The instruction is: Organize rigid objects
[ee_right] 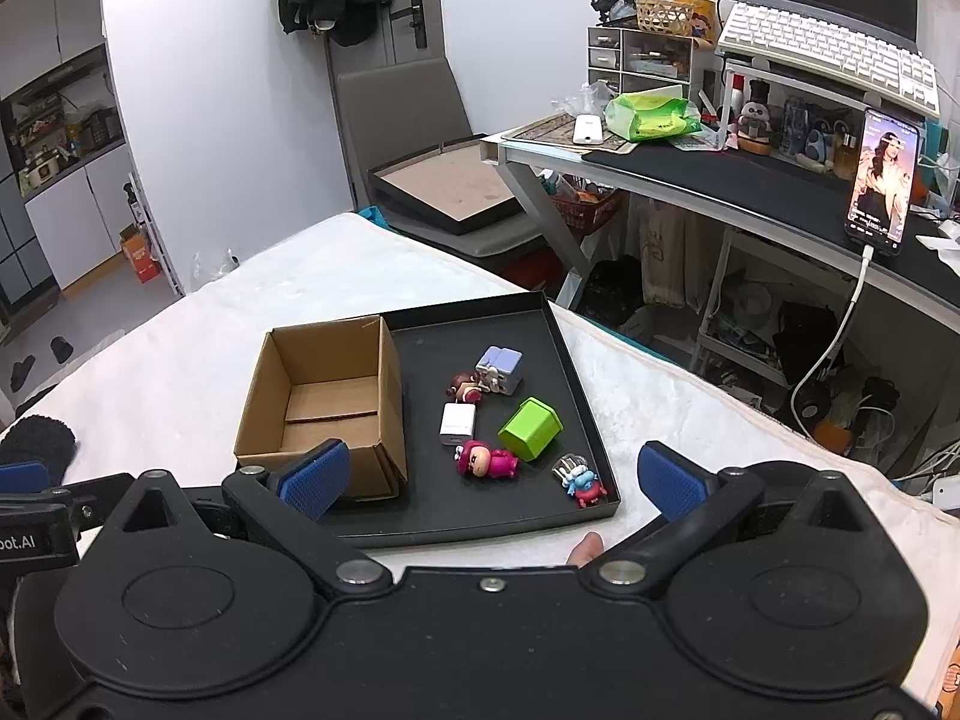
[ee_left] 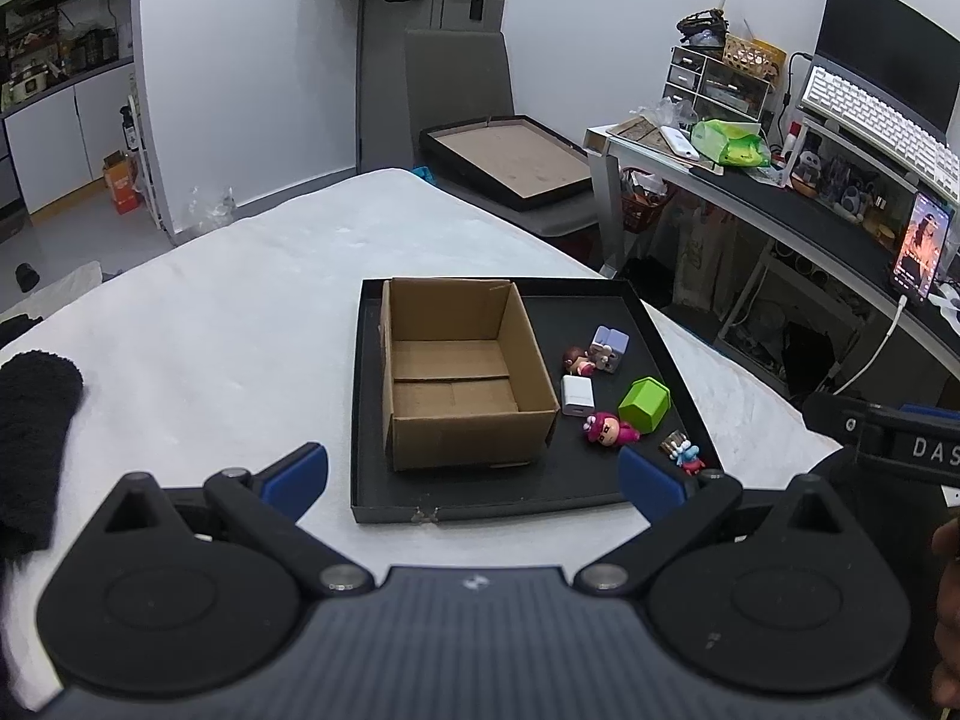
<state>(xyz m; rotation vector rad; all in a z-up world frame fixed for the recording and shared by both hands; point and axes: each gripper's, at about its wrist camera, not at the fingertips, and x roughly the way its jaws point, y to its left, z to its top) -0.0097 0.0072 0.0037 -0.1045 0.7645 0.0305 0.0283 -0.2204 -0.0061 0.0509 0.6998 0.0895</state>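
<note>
A black tray (ee_left: 384, 504) (ee_right: 591, 414) lies on the white bed. An empty open cardboard box (ee_left: 462, 372) (ee_right: 324, 402) stands in its left part. To the right of the box lie a green block (ee_left: 643, 402) (ee_right: 531, 427), a white charger (ee_left: 577, 395) (ee_right: 458, 423), a pink figurine (ee_left: 609, 429) (ee_right: 487, 459), a lilac cube (ee_left: 609, 345) (ee_right: 501, 369), a small brown-haired doll (ee_left: 577, 360) (ee_right: 465, 387) and a blue-and-red figurine (ee_left: 684, 453) (ee_right: 582, 480). My left gripper (ee_left: 474, 474) is open and empty, in front of the tray. My right gripper (ee_right: 495, 477) is open and empty, above the tray's near edge.
A black fuzzy item (ee_left: 33, 420) lies on the bed at the left. A chair with a second tray (ee_left: 507, 159) stands behind the bed. A cluttered desk (ee_right: 750, 174) with a phone (ee_right: 882, 180) and keyboard is to the right.
</note>
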